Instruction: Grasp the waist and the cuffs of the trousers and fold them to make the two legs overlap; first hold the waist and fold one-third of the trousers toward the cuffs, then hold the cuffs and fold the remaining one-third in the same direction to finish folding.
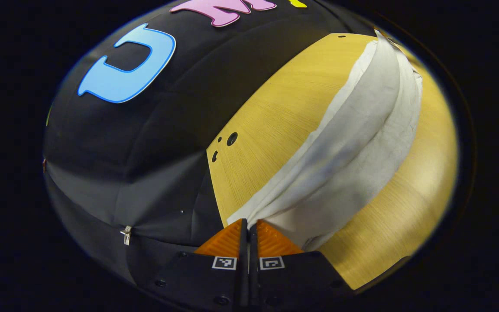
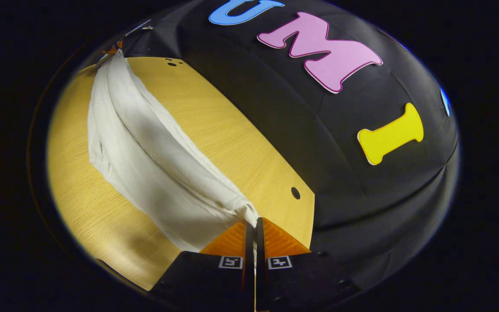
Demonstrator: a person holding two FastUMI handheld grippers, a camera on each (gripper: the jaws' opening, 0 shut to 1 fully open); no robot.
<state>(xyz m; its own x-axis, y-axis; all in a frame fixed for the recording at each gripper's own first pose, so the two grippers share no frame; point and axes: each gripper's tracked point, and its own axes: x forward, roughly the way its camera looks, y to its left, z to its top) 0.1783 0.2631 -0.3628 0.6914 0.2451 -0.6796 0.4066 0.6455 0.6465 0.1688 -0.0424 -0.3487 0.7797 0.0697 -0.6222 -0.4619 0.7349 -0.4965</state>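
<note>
White trousers (image 1: 353,143) stretch in a long band over the wooden table (image 1: 271,112), lifted at both ends and sagging in the middle. My left gripper (image 1: 248,223) is shut on one end of the cloth, which bunches into its jaws. In the right gripper view the trousers (image 2: 145,151) run from my right gripper (image 2: 254,223), shut on the near end, away to the far upper left. There the other gripper (image 2: 111,50) holds the opposite end. Which end is the waist I cannot tell.
The table top has small round holes near its corners (image 1: 231,138) (image 2: 295,193). The booth's black cloth wall (image 1: 145,151) stands close behind the table edge, with a small metal zip pull (image 1: 126,234) low on it.
</note>
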